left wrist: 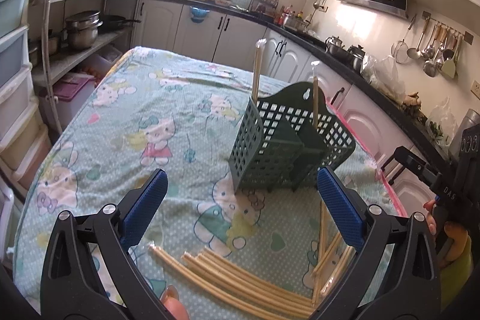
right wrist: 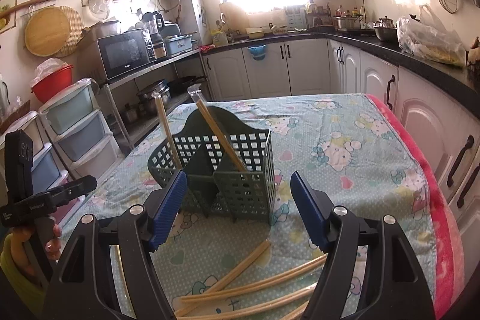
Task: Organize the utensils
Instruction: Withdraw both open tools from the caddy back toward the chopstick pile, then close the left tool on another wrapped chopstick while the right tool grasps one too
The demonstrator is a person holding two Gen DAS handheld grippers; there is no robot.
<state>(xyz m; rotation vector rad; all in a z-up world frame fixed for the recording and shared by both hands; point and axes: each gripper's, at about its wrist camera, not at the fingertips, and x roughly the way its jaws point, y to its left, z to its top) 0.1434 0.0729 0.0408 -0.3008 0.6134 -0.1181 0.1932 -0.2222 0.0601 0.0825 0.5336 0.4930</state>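
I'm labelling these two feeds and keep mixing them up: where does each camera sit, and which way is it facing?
Left wrist: rides the left claw, facing the green basket from its left; the other claw and fingers show at right.
Right wrist: rides the right claw, facing the basket from its right; the left claw's handle shows at left.
Shared: basket, two wrapped chopstick pairs standing in it, loose chopsticks on the cartoon-print cloth, both claws open.

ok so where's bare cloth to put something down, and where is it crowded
Free: the far half of the tablecloth beyond the green caddy, and the strip between caddy and pink table edge. Crowded: the near edge, covered by loose wrapped chopsticks.
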